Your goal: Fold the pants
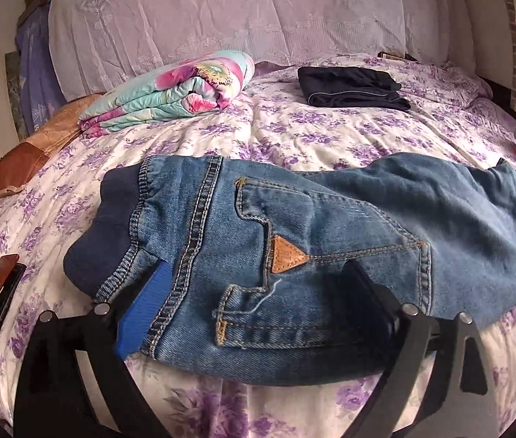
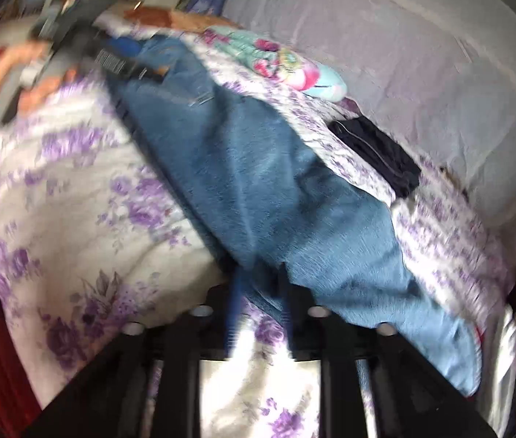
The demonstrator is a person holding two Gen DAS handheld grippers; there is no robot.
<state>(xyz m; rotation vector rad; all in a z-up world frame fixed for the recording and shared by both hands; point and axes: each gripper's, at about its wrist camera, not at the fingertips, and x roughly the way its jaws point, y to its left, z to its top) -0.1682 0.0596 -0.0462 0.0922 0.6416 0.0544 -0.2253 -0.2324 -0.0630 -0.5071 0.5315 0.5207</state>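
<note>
Denim fills the space between the left gripper (image 1: pixel 258 292) fingers, whose blue pad (image 1: pixel 145 310) and black opposite finger stand wide apart with the seat of the jeans (image 1: pixel 294 241) bunched between them; whether they actually press the cloth cannot be told, since the gap looks broad. The waistband lies just left of the pad, and a tan triangular patch (image 1: pixel 288 257) sits on the back pocket directly ahead. In the blurred right wrist view, the right gripper (image 2: pixel 258 292) has its fingers drawn close together on the lower leg of the jeans, pinching a fold of fabric near the hem end.

Beyond the claws, the jeans stretch lengthwise across the floral bedspread (image 1: pixel 294 127), waist at one gripper, legs at the other. Farther back rest a folded flowered quilt (image 1: pixel 170 91) and a folded dark garment (image 1: pixel 353 85), well apart from the work.

By the look of it, the pants are already halved leg over leg, and the step in hand is the crosswise fold. Next, the leg end likely needs carrying toward the waistband, kept taut and square.
</note>
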